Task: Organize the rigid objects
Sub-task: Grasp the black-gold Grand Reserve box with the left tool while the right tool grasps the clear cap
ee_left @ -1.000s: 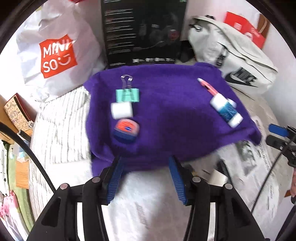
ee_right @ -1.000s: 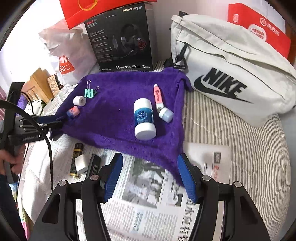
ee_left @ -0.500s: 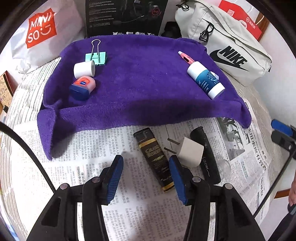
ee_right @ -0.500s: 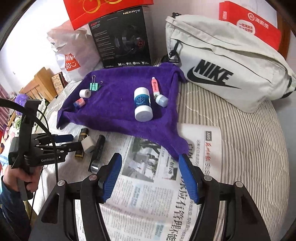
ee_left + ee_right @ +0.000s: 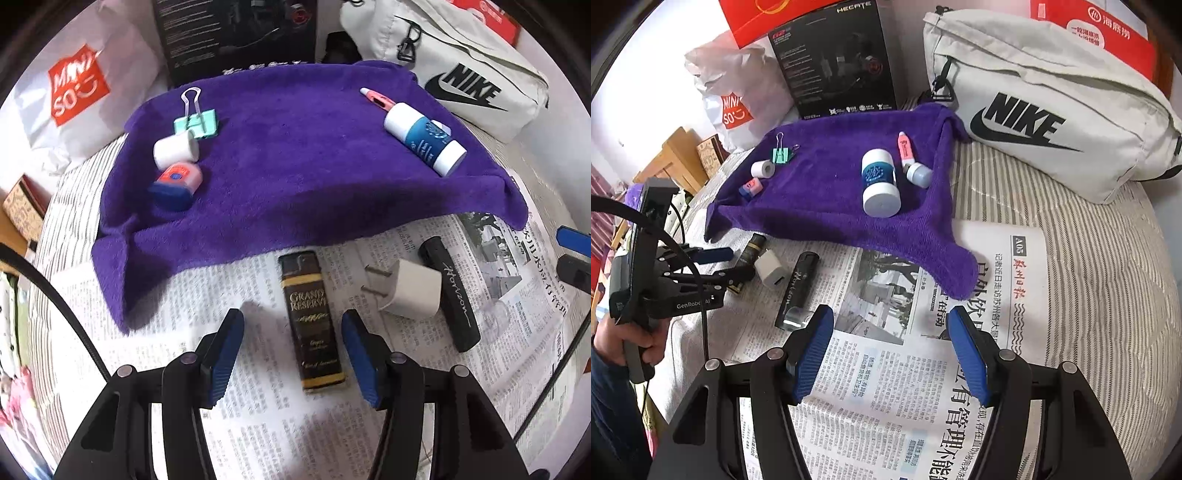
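A brown lighter [image 5: 312,325] lies on the newspaper [image 5: 258,424], partly between the open fingers of my left gripper [image 5: 291,350]. A white plug adapter [image 5: 410,290] and a black tube [image 5: 450,291] lie to its right. On the purple towel [image 5: 295,166] lie a green binder clip [image 5: 195,122], a white roll [image 5: 173,149], a pink and blue sharpener [image 5: 175,182], a blue and white bottle [image 5: 424,138] and a pink pen [image 5: 375,98]. My right gripper [image 5: 890,350] is open and empty over the newspaper [image 5: 923,406], right of the black tube [image 5: 798,288].
A Nike bag [image 5: 1052,107], a black headset box [image 5: 831,59] and a Miniso bag [image 5: 77,92] stand behind the towel. The striped bedding [image 5: 1108,277] shows at the right. The hand-held left gripper [image 5: 713,266] shows in the right wrist view.
My left gripper has drawn back from the towel and come down over the lighter. My right gripper has pulled back over the newspaper.
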`<state>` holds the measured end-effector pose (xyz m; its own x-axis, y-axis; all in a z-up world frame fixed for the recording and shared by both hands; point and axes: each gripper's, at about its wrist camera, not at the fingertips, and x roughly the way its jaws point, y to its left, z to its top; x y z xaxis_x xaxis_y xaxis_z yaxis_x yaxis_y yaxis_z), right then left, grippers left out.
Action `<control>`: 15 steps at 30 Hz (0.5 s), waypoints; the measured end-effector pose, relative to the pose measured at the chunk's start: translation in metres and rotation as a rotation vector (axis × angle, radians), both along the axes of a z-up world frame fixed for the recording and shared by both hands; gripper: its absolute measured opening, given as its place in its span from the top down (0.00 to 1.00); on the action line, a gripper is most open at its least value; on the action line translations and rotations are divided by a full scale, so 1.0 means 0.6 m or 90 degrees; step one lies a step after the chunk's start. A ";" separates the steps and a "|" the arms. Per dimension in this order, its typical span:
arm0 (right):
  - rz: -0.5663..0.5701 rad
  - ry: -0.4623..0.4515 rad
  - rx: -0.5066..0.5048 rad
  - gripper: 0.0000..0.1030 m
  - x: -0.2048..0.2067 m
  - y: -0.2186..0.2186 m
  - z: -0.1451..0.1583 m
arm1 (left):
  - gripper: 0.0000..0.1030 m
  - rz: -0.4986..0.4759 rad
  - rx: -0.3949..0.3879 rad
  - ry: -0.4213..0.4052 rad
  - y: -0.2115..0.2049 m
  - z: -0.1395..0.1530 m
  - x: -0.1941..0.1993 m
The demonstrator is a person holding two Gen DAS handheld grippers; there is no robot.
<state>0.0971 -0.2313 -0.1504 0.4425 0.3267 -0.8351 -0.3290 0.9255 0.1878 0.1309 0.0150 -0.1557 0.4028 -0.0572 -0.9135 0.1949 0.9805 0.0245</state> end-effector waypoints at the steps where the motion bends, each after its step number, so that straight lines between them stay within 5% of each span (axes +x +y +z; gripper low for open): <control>1: 0.001 0.004 -0.001 0.38 0.001 0.001 -0.003 | 0.48 -0.003 -0.002 -0.001 -0.002 -0.001 0.001; 5: 0.005 0.012 -0.006 0.38 0.001 0.004 -0.012 | 0.77 -0.020 -0.019 -0.017 -0.010 -0.001 0.001; 15: 0.044 0.031 0.019 0.38 -0.018 0.036 -0.024 | 0.77 0.031 -0.027 -0.031 0.056 -0.004 -0.032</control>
